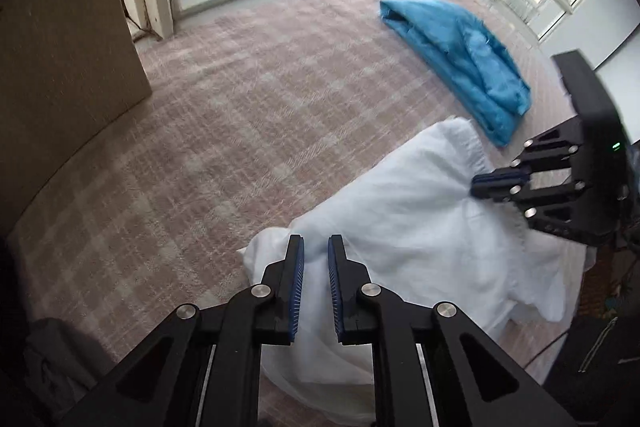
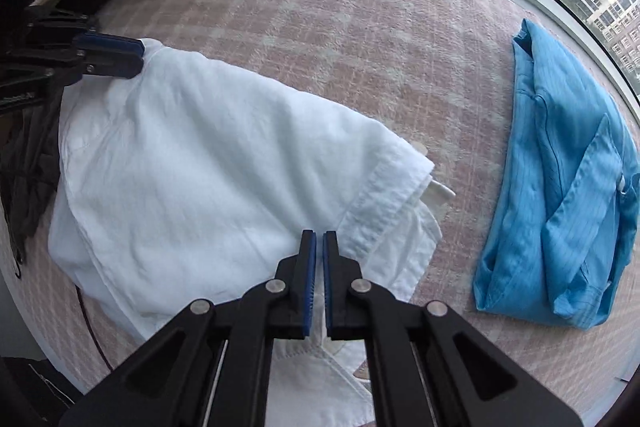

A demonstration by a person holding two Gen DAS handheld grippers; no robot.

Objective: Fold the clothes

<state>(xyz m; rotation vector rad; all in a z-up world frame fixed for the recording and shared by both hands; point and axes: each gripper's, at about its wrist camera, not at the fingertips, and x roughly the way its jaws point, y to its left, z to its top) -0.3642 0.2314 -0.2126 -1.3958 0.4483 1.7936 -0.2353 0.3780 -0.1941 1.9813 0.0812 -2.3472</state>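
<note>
Plaid carpet (image 2: 320, 27). White shirt (image 2: 208, 155) lying on it, partly folded, long axis running between both grippers. Folded blue garment (image 2: 560, 187) well apart, nearer window. Left gripper (image 1: 316, 247) and right gripper (image 2: 319, 239) each pinching shirt fabric.

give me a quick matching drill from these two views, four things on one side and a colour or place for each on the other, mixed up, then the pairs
Things
1. shirt
2. folded garment
3. carpet
4. board

Colour or place
A. blue, lying apart from the white cloth, nearer the window
B. pinkish checked, under both pieces of clothing
C. white, with both tongs at it
D. tan, standing at the edge of the floor

Pairs: 1-C, 2-A, 3-B, 4-D

The left tongs and the right tongs sit at opposite ends of the shirt.
</note>
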